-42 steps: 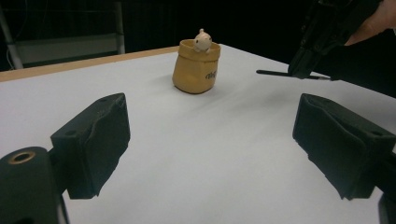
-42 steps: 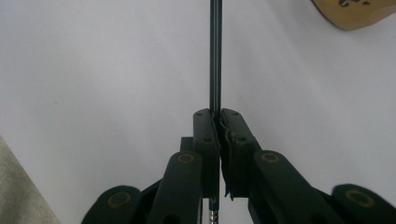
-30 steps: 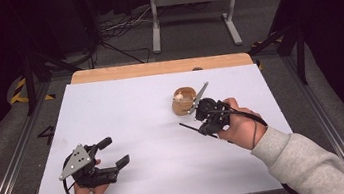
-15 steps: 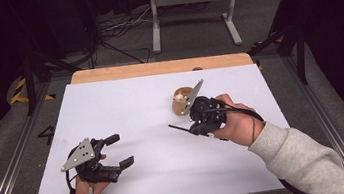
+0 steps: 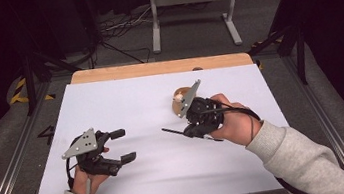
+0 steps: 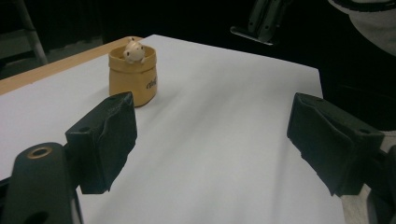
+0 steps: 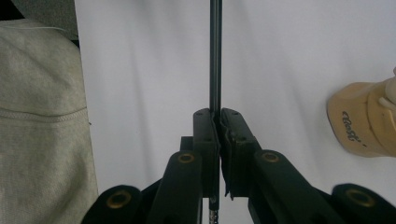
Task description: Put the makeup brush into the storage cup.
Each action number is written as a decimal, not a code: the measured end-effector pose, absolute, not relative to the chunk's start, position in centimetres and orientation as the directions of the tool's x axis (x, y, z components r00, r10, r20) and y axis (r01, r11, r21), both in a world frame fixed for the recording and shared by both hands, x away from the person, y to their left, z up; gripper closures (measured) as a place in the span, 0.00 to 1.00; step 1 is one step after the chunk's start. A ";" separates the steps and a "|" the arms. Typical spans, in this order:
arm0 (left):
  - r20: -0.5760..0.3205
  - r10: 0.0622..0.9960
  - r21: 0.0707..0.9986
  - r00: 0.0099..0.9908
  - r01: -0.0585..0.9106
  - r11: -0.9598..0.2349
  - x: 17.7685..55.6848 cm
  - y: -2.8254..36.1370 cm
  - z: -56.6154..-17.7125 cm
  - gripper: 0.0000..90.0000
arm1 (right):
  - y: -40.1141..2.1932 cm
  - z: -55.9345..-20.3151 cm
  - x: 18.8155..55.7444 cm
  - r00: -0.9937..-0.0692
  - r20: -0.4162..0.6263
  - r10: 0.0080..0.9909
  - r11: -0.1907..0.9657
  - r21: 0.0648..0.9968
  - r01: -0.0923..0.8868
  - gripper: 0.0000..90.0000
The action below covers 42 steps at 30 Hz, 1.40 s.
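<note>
**Thin rod clamped beside the yellow pot, left gripper wide apart**

The yellow pot serves as the landmark. It stands upright on the white sheet toward the far side, with a small pale figure poking out of its mouth.

Nearest the person, well apart from the pot on its near left, the left gripper hovers over the sheet. Its jaws stand wide apart with nothing between them, and they have just been closing a little. Between this gripper and the pot lies a broad stretch of bare white sheet, open room for moving. The sheet's near edge runs just behind the left hand.

Just beside the pot on its near right, the right gripper is clamped on a thin black rod. Its jaws are pressed together on the rod, which sticks out toward the near left of the pot, over bare sheet. The grey plate on this gripper stands close against the pot in the high view; whether it touches I cannot tell.

Beyond the pot, the sheet ends at a strip of bare wooden tabletop, the far edge.

Dark cursive lettering marks the pot's side; the right gripper view shows a word too small to read with certainty.
</note>
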<state>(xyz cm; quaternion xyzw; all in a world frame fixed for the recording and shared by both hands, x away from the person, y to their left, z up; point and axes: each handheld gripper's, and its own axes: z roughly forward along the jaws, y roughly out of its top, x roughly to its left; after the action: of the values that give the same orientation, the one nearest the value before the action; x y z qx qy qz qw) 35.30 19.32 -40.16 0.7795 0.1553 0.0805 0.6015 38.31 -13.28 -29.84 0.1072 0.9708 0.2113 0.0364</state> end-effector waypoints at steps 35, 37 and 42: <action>-0.068 0.086 0.939 0.994 0.093 -0.330 37.0 14.1 -38.5 0.35 | -10.8 -30.1 37.4 -0.998 -0.031 0.057 0.923 0.383 0.041 0.95; -0.072 0.070 0.937 0.995 0.091 -0.337 37.0 14.0 -38.5 0.38 | -10.7 -30.1 37.3 -0.998 -0.033 0.044 0.925 0.380 0.028 0.95; -0.074 0.062 0.932 0.995 0.092 -0.350 37.1 13.9 -38.6 0.39 | -10.3 -30.1 37.2 -0.999 -0.030 0.027 0.927 0.376 0.013 0.95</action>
<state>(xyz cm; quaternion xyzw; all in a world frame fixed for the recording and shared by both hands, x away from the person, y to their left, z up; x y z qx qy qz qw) 37.05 13.91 -38.55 0.8214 0.0468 -0.0129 0.5683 37.19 -10.35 -30.09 0.0102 0.9813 0.1913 0.0172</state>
